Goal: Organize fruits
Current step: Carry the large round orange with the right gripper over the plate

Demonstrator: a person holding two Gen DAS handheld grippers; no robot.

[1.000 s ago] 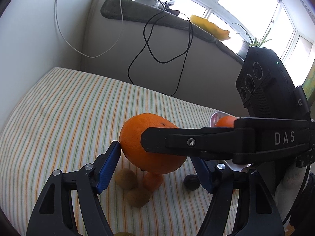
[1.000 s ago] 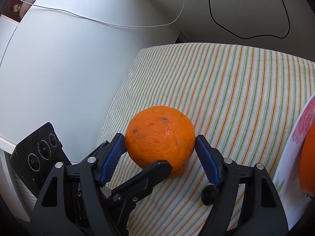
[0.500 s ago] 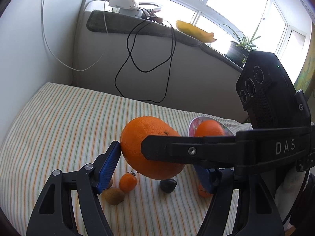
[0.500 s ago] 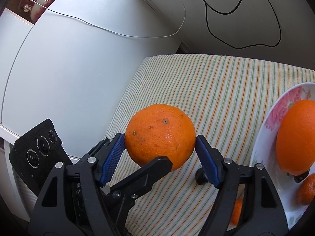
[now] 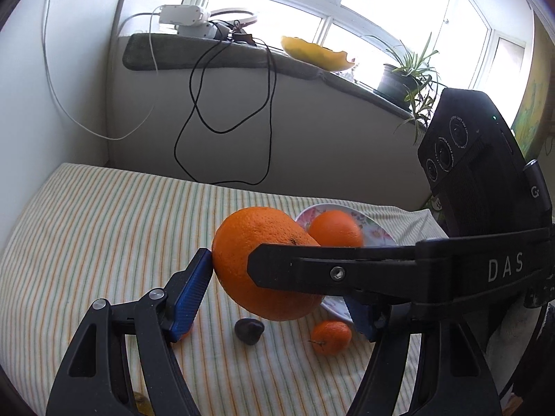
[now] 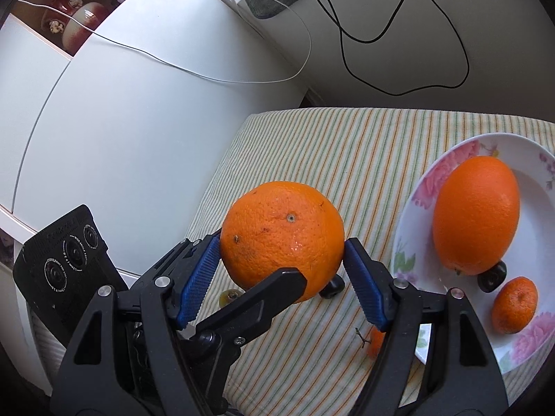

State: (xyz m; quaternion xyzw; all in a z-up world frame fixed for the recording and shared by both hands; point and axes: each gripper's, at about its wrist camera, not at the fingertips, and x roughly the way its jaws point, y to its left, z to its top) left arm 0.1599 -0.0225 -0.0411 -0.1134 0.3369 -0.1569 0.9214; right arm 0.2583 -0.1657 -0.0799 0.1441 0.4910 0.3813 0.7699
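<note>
Two fruits already sit on the flowered plate (image 6: pixel 412 235) as far as I can count: a big orange (image 6: pixel 477 220) and a small mandarin (image 6: pixel 515 305), with a dark little fruit (image 6: pixel 492 274) tucked against the orange. I have a second large orange (image 6: pixel 282 239) up in the air, pinched between both grippers at once: the right gripper (image 6: pixel 282 270) has its blue pads on either flank, and the left gripper (image 5: pixel 277 294) has its near pad touching the rind, its far pad hidden behind the right tool's finger. By my reckoning this orange goes to the plate next, so the job is roughly midway. My left wrist view shows what is left on the striped cloth (image 5: pixel 104 228): a loose mandarin (image 5: pixel 331 336) just beside the plate rim and a dark fruit (image 5: pixel 249 329) near it. My right wrist view alone shows the plate's contents plainly.
</note>
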